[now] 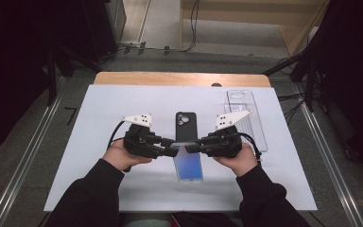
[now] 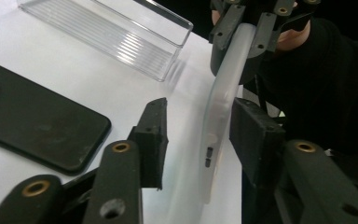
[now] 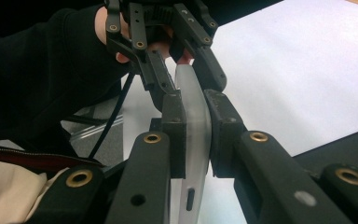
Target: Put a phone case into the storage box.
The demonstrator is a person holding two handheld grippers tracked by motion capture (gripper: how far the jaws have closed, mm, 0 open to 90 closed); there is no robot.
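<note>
the right gripper [image 3: 196, 135] is clamping its 2 jaws flat on both faces of a frosted translucent phone case [image 3: 193, 140], so the case is standing on edge between the pads. the left gripper [image 2: 198, 140] is reaching in from the opposite side: its jaws are standing partly apart around the same case [image 2: 216, 126], one pad lying against a face, the other clear of it with a visible gap, so it is not gripping.

the case is milky white and slim, with rounded corners and 2 small dark button slots on its side edge. in the high view it [image 1: 188, 163] is showing a pale blue sheen, sitting between both grippers, the left gripper [image 1: 170, 147] and right gripper [image 1: 194, 147] meeting at its far end, its long axis running from there toward the person.

just beyond it a black phone case [image 1: 185, 126] is lying flat on the white table [image 1: 104, 123], camera cutout at the far end. a clear plastic tray [image 1: 246, 118] is lying to the right, near the table's far edge.
</note>
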